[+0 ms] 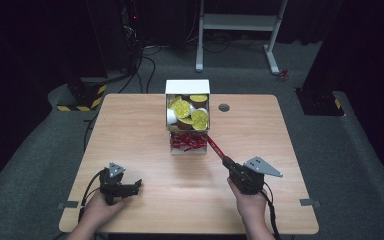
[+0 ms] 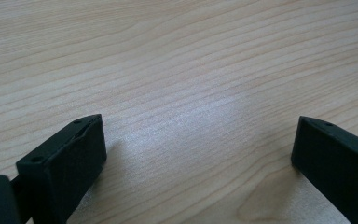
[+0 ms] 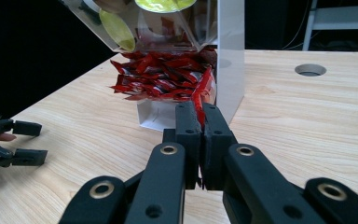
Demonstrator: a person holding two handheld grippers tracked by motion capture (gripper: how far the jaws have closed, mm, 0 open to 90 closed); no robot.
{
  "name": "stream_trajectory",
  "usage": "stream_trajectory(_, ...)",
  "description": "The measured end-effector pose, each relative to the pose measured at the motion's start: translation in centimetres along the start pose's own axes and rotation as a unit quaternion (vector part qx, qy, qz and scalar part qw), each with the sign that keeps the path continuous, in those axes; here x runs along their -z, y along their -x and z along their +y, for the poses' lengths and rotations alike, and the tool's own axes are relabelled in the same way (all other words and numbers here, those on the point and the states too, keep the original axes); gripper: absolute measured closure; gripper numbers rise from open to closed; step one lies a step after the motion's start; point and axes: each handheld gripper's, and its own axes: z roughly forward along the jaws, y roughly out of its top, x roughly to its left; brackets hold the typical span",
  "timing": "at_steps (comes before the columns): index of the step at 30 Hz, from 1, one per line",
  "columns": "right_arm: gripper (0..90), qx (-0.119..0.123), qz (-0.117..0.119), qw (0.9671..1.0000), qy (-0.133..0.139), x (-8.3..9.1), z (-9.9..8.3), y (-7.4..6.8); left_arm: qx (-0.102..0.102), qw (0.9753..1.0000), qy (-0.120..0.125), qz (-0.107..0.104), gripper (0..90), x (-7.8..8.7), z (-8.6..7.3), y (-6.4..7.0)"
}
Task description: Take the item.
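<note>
High view: a light wood-grain table (image 1: 145,125) is seen, with a white box-shaped dispenser (image 1: 187,116) standing at its far middle. The upper compartment is packed with round yellow-lidded pods (image 1: 184,108); the lower tray is heaped with glossy red sachets (image 1: 187,142). The right gripper (image 1: 223,159) is held near the tray's right corner, with one thin red sachet (image 1: 214,145) pinched between its jaws and stretched back to the tray edge. The left gripper (image 1: 136,186) is rested low on the table at the near left, well apart from the dispenser, jaws spread. A round grommet hole (image 1: 224,107) is set in the table right of the dispenser. Both forearms are cut off by the bottom edge.

Left gripper view: two matte black rectangular jaws are seen wide apart over bare wood; nothing is held between them. Whether they touch the table cannot be told.

Right gripper view: the jaws are pressed together on the sachet's (image 3: 202,100) end. The crinkled foil pile (image 3: 163,77) is seen spilling from the tray behind. The dispenser's (image 3: 230,51) top is cropped. The left gripper (image 3: 21,142) is seen at the far left, spread, partly cut off.
</note>
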Motion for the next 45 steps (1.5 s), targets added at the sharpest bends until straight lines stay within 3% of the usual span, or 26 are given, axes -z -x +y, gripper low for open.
stream_trajectory(14,88.3,0.002,-0.02,0.9998,0.005,1.0,0.0,1.0,0.0,1.0,0.0,0.0,3.5,0.0,0.0,0.0)
stream_trajectory(27,88.3,0.003,-0.057,0.9983,0.005,1.4,0.5,3.0,0.001,1.0,0.0,0.0,3.5,0.0,0.0,0.0)
stream_trajectory(36,88.3,0.006,-0.087,0.9962,-0.005,0.5,1.3,4.4,0.0,1.0,0.001,0.002,3.5,0.0,0.0,0.0)
stream_trajectory(45,88.3,0.015,-0.101,0.9946,-0.017,-1.1,2.2,5.3,0.0,1.0,0.0,0.0,3.5,0.0,0.0,0.0)
